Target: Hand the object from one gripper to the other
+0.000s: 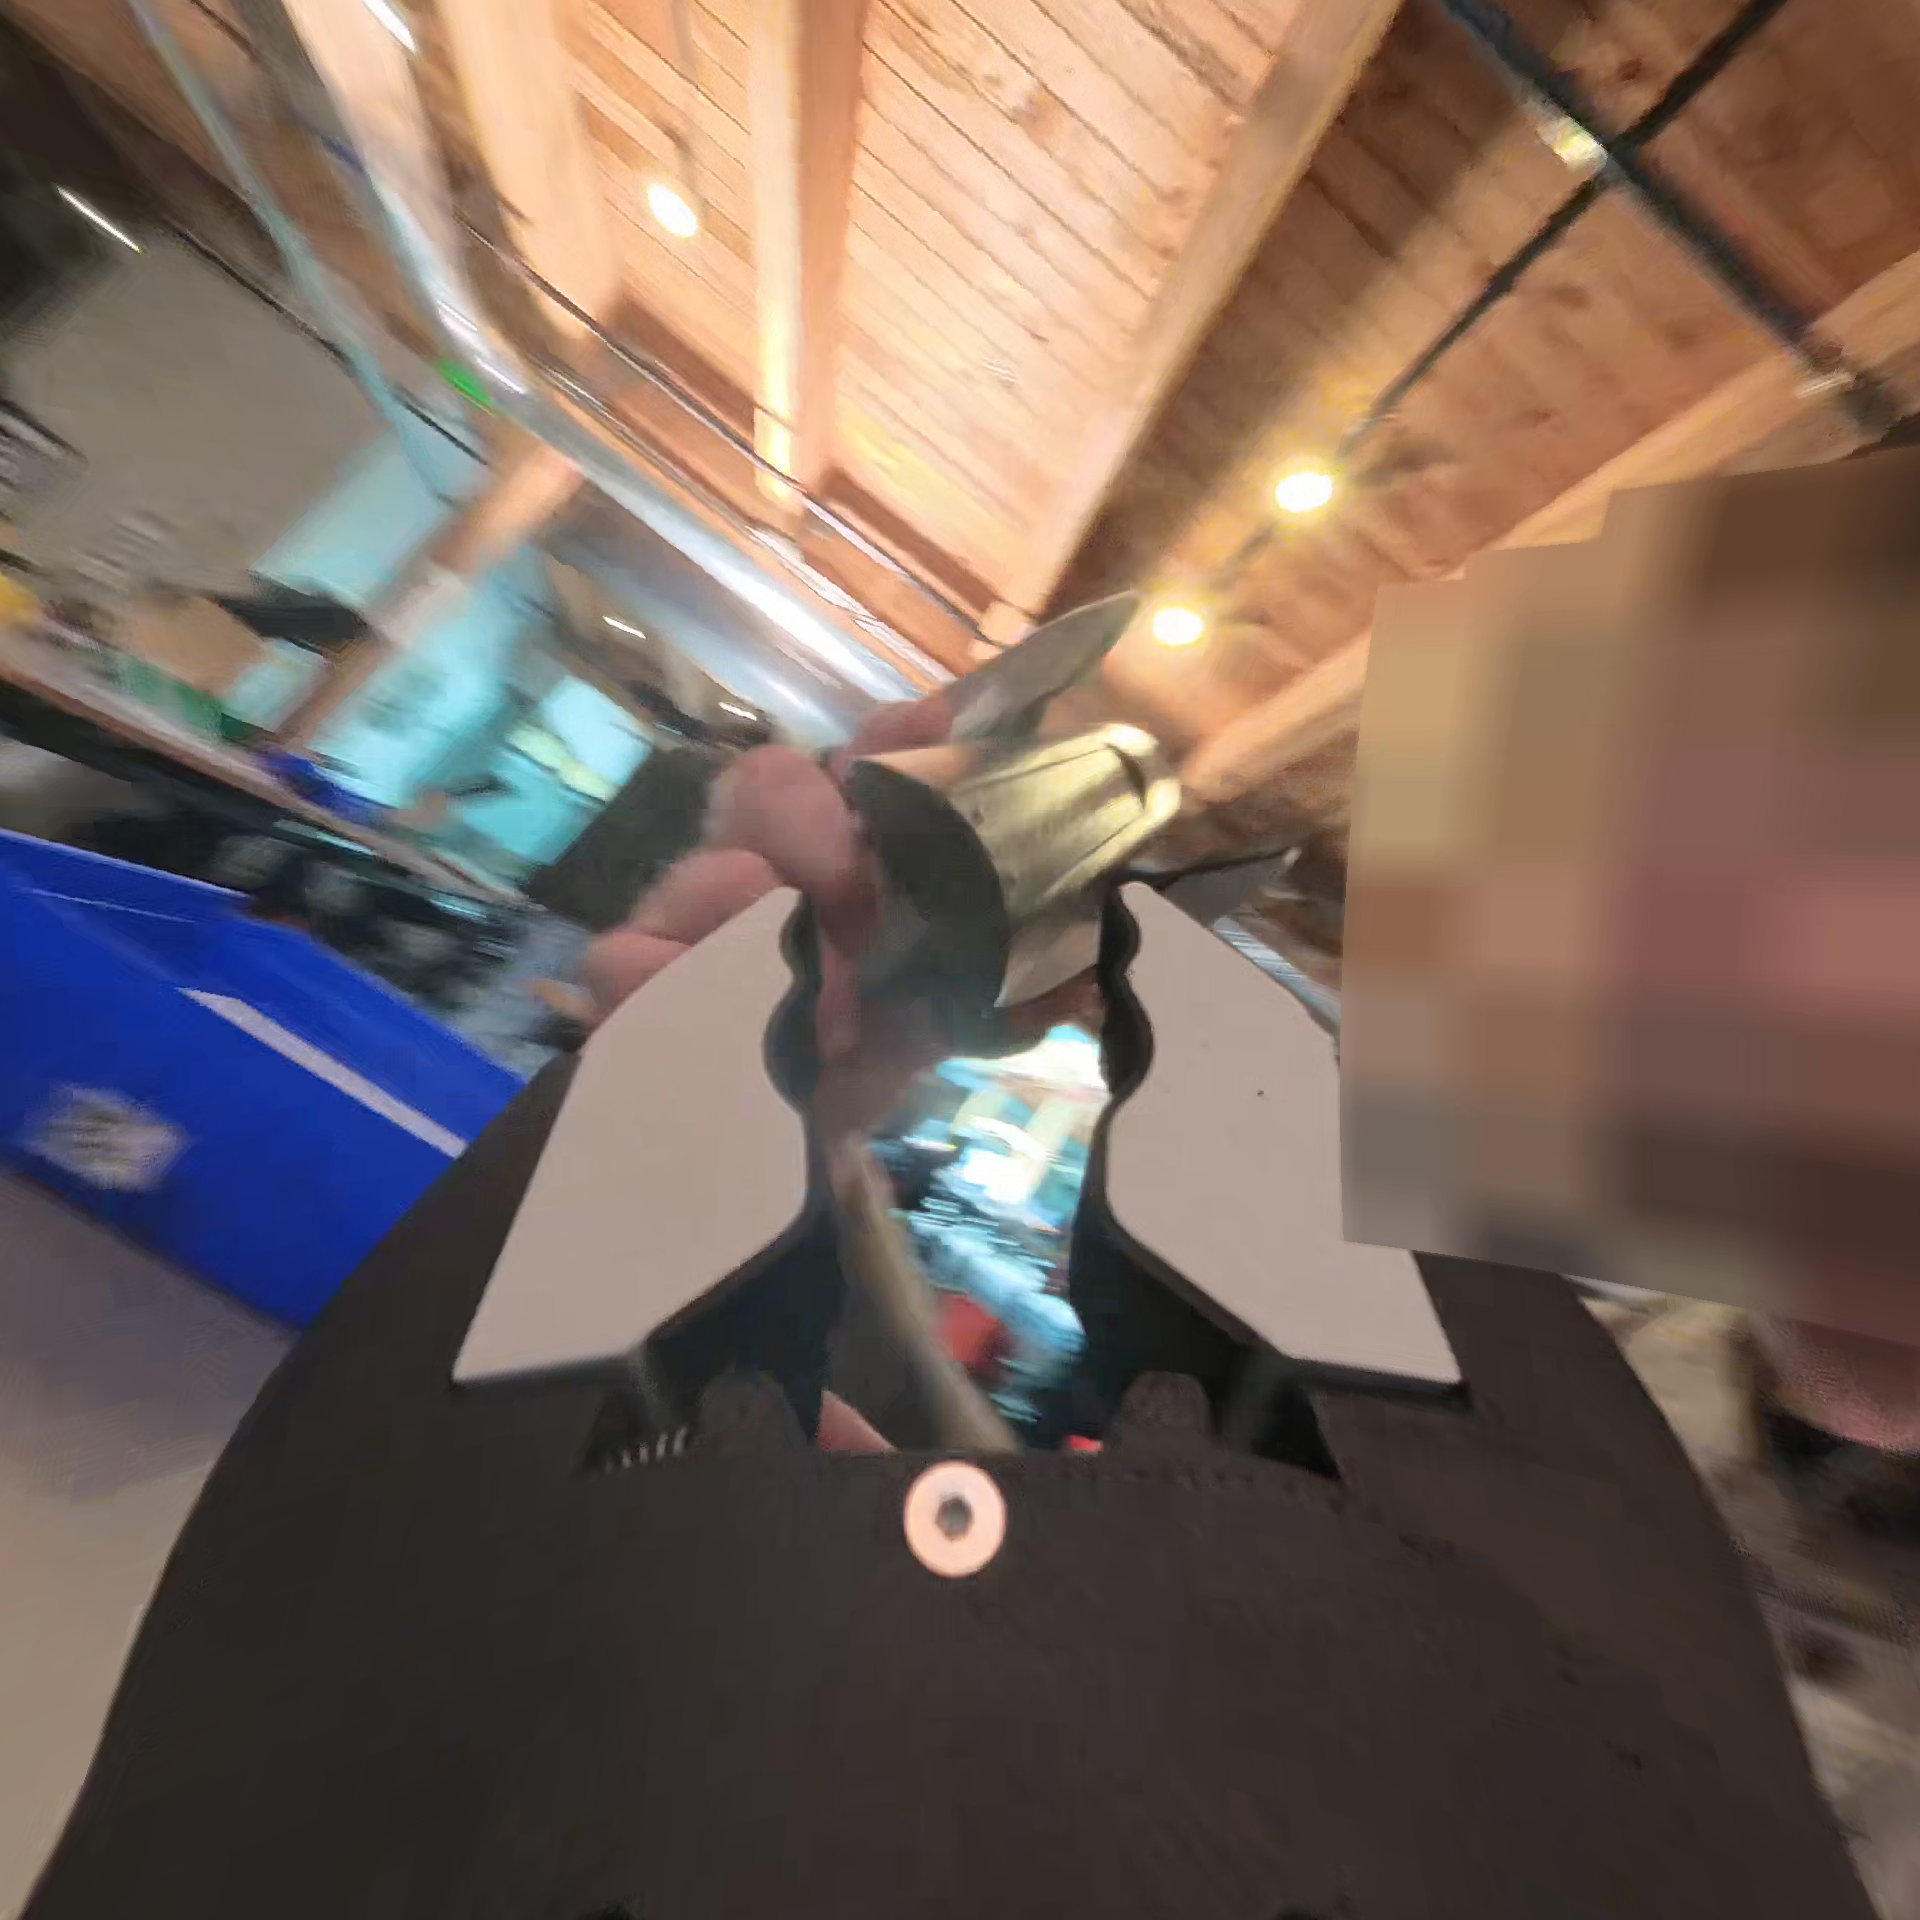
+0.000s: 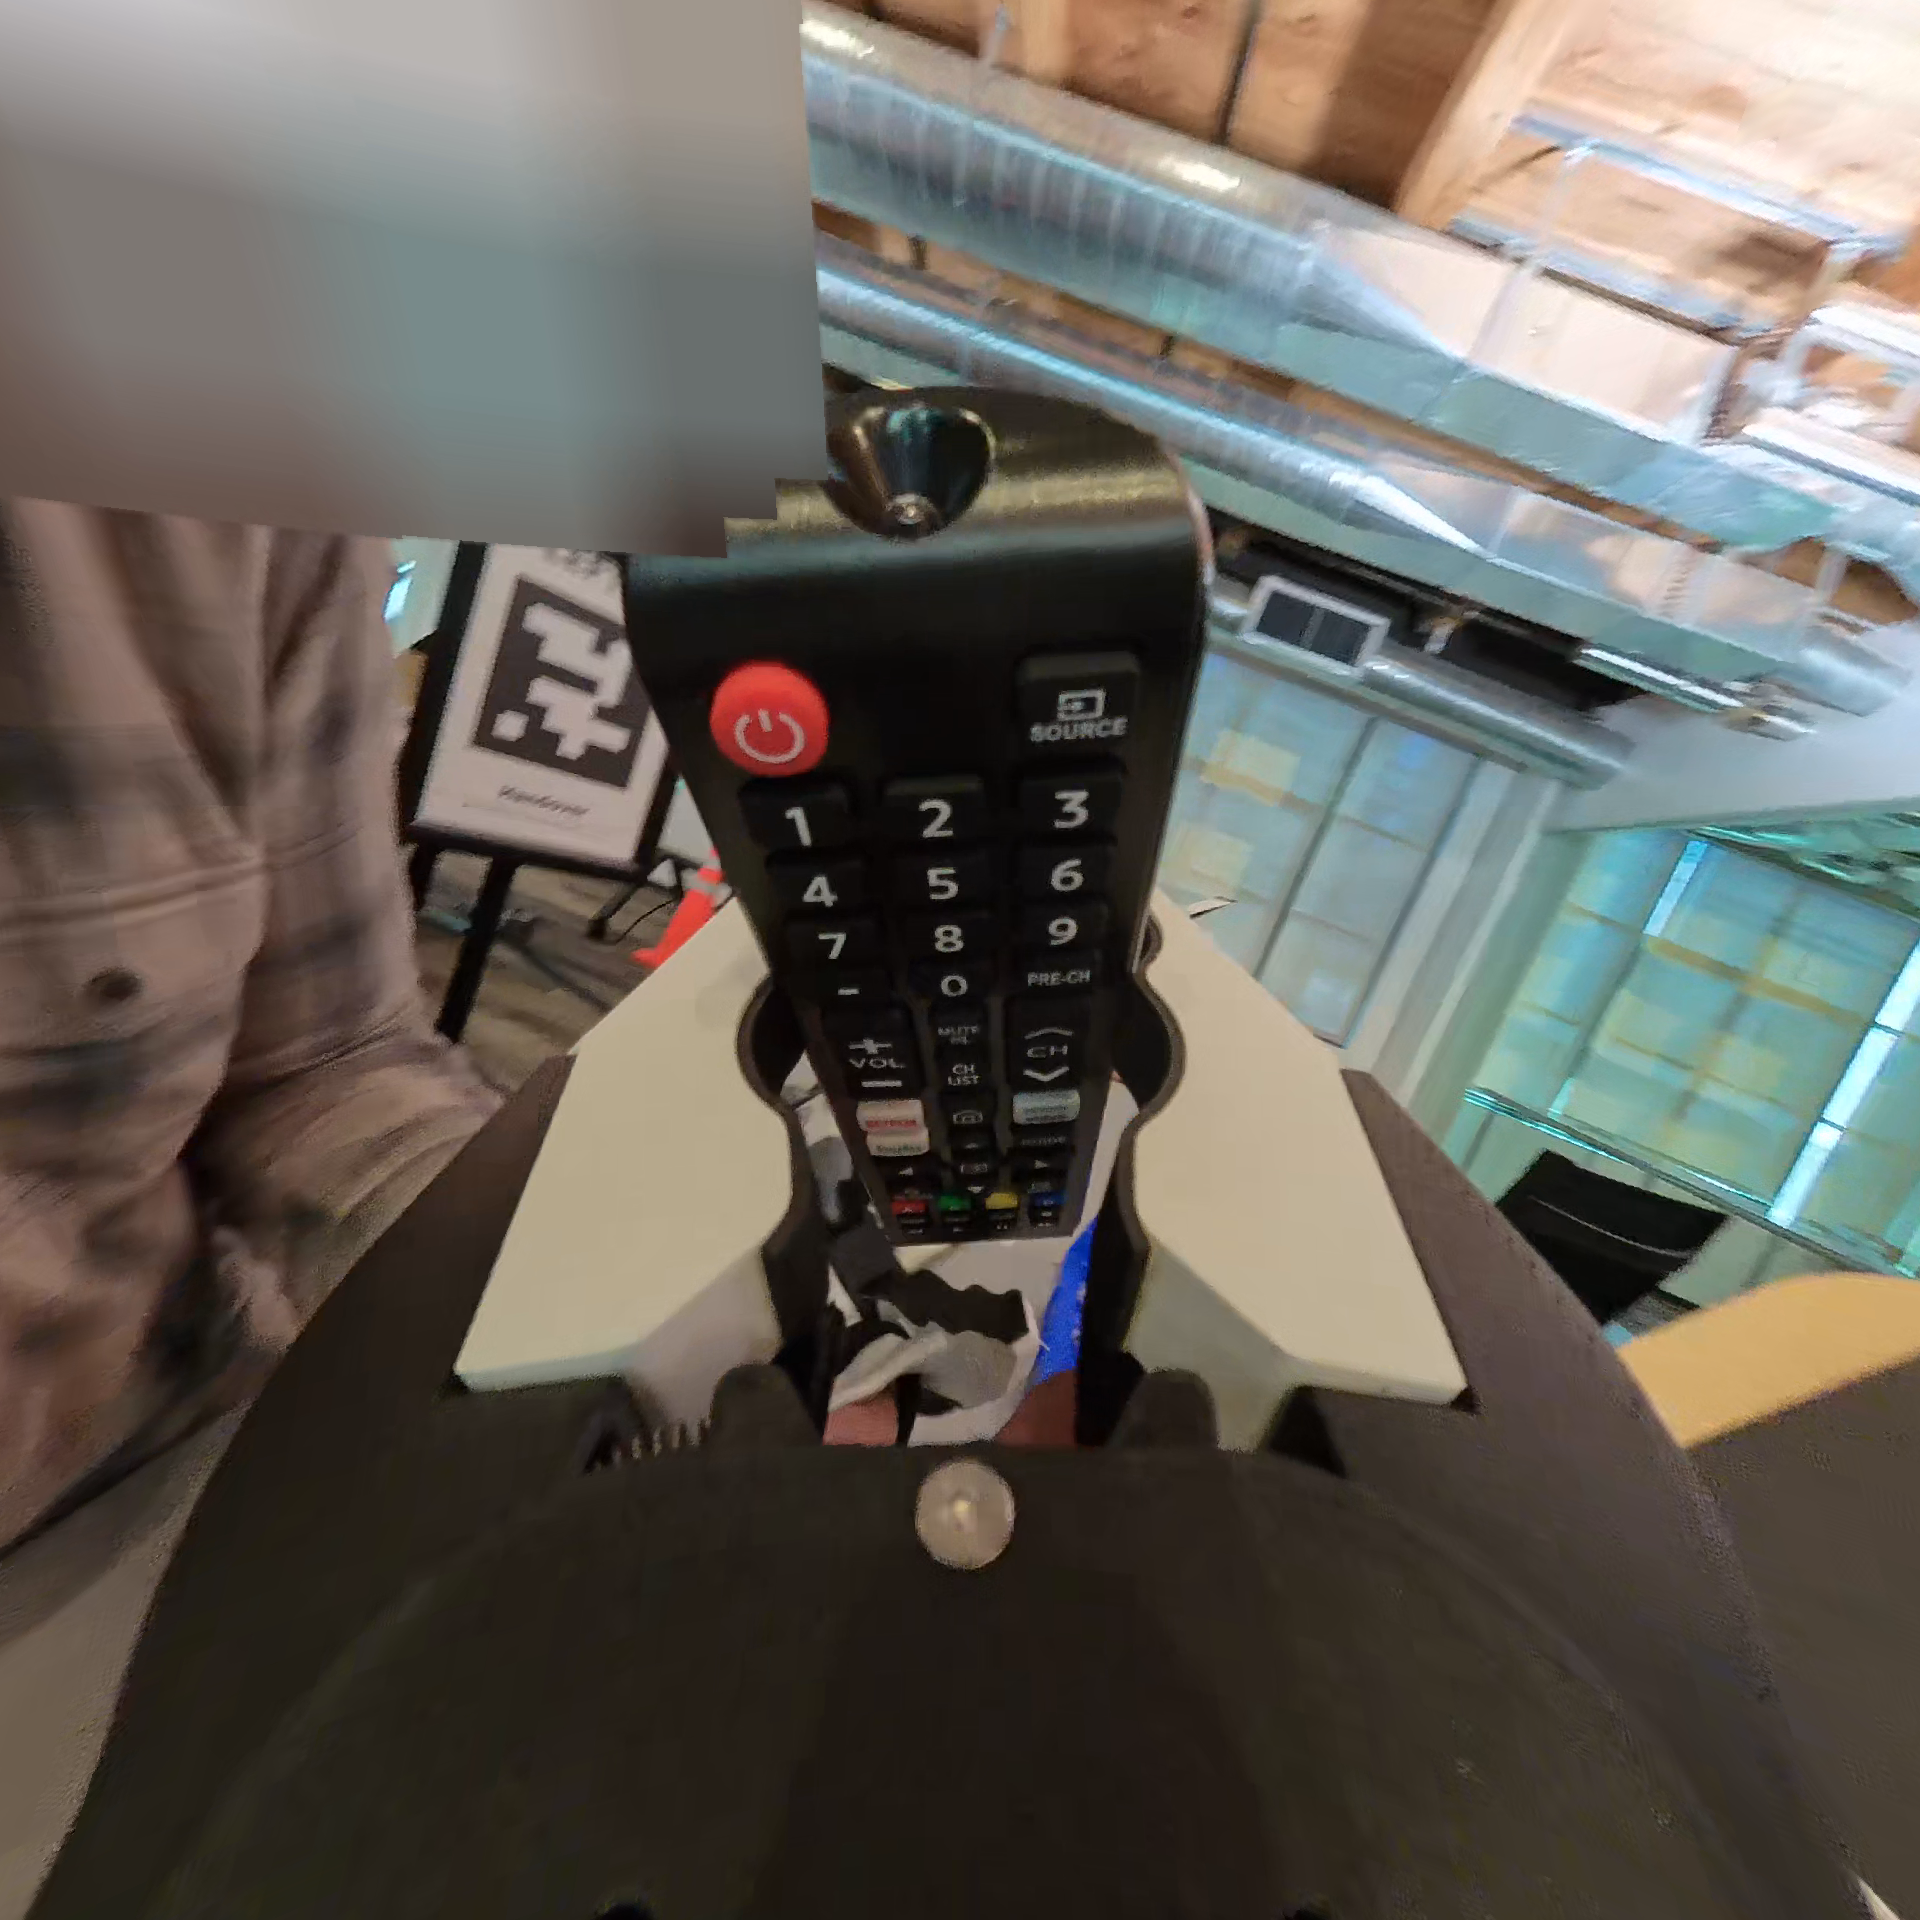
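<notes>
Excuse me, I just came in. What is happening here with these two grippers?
A person holds a two-finger gripper in each hand. The right gripper is closed on a black remote control, which stands up between its fingers with the buttons facing the camera. The left gripper holds nothing between its fingers. In its blurred view the other gripper and a hand show just beyond its tips, so the two are close. The remote is not yet handed over.

remote control [image 2: 925,883] | black, red power button and numbered keys | button face turned to the right wrist camera | held upright, lower end clamped between white fingers [image 2: 644,1174]
</notes>
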`<action>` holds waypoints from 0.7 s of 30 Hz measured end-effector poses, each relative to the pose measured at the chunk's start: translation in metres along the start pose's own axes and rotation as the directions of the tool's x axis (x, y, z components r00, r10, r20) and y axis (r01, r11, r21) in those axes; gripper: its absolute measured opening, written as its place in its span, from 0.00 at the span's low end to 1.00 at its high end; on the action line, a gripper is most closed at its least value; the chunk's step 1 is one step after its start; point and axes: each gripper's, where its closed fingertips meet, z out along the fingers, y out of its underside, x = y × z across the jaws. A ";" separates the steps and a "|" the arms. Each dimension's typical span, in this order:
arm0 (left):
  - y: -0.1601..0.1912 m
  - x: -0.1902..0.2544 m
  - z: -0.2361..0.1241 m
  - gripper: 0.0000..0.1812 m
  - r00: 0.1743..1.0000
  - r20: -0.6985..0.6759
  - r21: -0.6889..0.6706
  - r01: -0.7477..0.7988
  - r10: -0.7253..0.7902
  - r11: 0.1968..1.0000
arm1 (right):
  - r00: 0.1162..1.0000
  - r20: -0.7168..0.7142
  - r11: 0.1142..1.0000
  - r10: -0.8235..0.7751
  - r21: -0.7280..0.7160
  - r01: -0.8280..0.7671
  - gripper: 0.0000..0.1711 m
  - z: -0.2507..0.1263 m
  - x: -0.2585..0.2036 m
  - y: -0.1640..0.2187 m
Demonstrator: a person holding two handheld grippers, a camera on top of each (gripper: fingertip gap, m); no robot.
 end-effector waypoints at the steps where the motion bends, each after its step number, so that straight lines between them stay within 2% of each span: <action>1: -0.005 -0.007 -0.005 0.29 0.987 0.108 0.007 -0.119 0.117 0.993 | 0.998 -0.055 1.000 0.012 0.007 -0.012 0.33 -0.002 0.010 -0.002; 2: -0.008 -0.015 -0.010 0.31 0.935 0.225 -0.039 -0.274 0.275 0.961 | 0.993 -0.111 1.000 0.028 0.003 -0.028 0.33 -0.004 0.021 -0.002; 3: -0.008 -0.020 -0.013 0.35 0.835 0.300 -0.144 -0.439 0.461 0.887 | 0.986 -0.162 0.999 0.041 -0.014 -0.044 0.33 -0.005 0.030 0.000; 5: -0.009 -0.032 -0.017 0.40 0.541 0.363 -0.406 -0.641 0.759 0.651 | 0.964 -0.258 0.996 0.064 -0.047 -0.078 0.33 -0.007 0.046 0.008; 7: -0.019 -0.044 -0.021 0.45 0.220 0.323 -0.614 -0.691 0.920 0.381 | 0.940 -0.319 0.988 0.125 -0.044 -0.146 0.33 -0.008 0.057 0.014; 8: -0.027 -0.044 -0.021 0.47 0.094 0.295 -0.666 -0.694 0.951 0.275 | 0.920 -0.363 0.984 0.147 -0.042 -0.174 0.33 -0.008 0.064 0.018; 9: -0.033 -0.042 -0.019 0.49 0.010 0.274 -0.687 -0.698 0.962 0.203 | 0.906 -0.391 0.980 0.162 -0.045 -0.195 0.33 -0.009 0.068 0.022; 11: -0.038 -0.040 -0.012 0.50 -0.075 0.233 -0.713 -0.691 0.970 0.118 | 0.893 -0.413 0.974 0.179 -0.053 -0.220 0.33 -0.007 0.069 0.028; 13: -0.038 -0.045 -0.009 0.46 -0.150 0.159 -0.753 -0.658 0.976 0.021 | 0.878 -0.437 0.967 0.197 -0.062 -0.247 0.34 -0.004 0.071 0.035; 16: -0.039 -0.054 -0.008 0.34 -0.304 0.025 -0.800 -0.577 0.952 -0.164 | 0.872 -0.422 0.948 0.249 -0.076 -0.308 0.33 0.005 0.064 0.045; 18: -0.045 -0.055 -0.009 0.24 -0.451 -0.045 -0.812 -0.503 0.892 -0.295 | 0.870 -0.409 0.938 0.274 -0.085 -0.335 0.34 0.010 0.060 0.050; 20: -0.047 -0.054 -0.010 0.16 -0.514 -0.066 -0.816 -0.465 0.855 -0.343 | 0.854 -0.420 0.925 0.306 -0.081 -0.371 0.34 0.011 0.060 0.054; 21: -0.048 -0.054 -0.011 0.16 -0.533 -0.065 -0.822 -0.451 0.844 -0.348 | 0.851 -0.423 0.923 0.311 -0.080 -0.377 0.34 0.011 0.061 0.055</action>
